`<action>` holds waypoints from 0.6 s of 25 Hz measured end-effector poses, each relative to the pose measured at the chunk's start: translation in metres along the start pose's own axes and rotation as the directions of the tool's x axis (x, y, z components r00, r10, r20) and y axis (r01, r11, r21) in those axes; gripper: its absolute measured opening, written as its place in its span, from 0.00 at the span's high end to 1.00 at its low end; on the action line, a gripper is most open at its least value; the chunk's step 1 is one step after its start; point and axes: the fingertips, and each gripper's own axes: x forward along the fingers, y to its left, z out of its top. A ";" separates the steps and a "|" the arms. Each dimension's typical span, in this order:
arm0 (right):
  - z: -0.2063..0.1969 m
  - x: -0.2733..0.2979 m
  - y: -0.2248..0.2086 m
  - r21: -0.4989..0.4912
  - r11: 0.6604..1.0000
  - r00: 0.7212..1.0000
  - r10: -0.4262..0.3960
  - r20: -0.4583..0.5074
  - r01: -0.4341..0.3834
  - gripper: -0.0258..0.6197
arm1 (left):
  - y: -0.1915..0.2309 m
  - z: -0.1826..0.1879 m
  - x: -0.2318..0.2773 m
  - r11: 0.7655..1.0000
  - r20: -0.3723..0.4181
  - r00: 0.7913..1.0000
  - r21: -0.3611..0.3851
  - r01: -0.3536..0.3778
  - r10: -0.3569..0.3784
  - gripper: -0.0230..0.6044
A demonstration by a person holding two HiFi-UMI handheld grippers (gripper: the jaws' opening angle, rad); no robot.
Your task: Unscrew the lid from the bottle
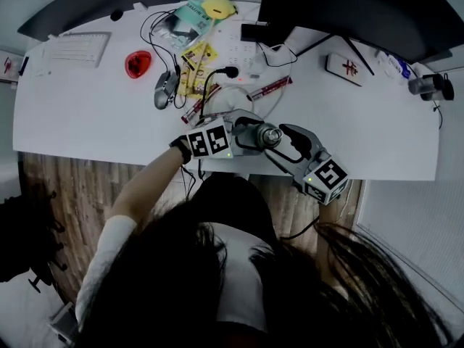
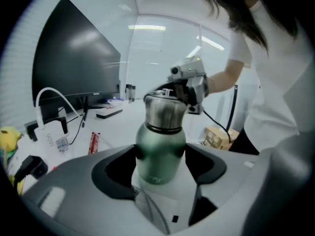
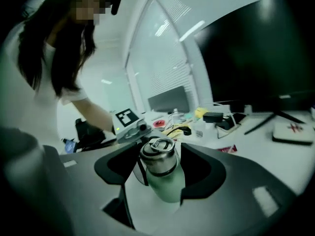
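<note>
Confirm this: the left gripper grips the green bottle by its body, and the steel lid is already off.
Wrong on the lid: the steel lid is still on the green bottle, as the left gripper view shows. The left gripper does grip the bottle by its body.

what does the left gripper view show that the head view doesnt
Only the left gripper view: the green body of the bottle pinched in the left claw, and a cardboard box behind it. Only the head view: the keyboard, the computer mouse and a red object. Both: the steel lid with the right claw on it, and the dark monitor.
</note>
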 end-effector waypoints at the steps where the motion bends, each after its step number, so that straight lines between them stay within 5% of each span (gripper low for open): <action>1: -0.003 -0.003 0.001 0.058 0.996 0.996 -0.076 0.045 0.073 0.57 | 0.000 0.000 0.000 0.999 0.012 0.999 -0.022 -0.044 0.044 0.38; 6: -0.020 -0.008 0.006 0.217 0.908 0.909 -0.393 0.139 0.359 0.57 | 0.001 0.002 0.000 0.968 0.048 0.973 -0.116 -0.221 0.228 0.38; 9: -0.019 -0.011 0.000 0.244 0.854 0.851 -0.502 0.157 0.459 0.57 | 0.000 0.002 0.001 0.945 0.058 0.952 -0.153 -0.289 0.300 0.38; 15: -0.014 -0.002 -0.004 0.148 0.871 0.859 -0.488 0.156 0.468 0.58 | -0.001 0.001 0.001 0.930 0.066 0.938 -0.172 -0.324 0.339 0.38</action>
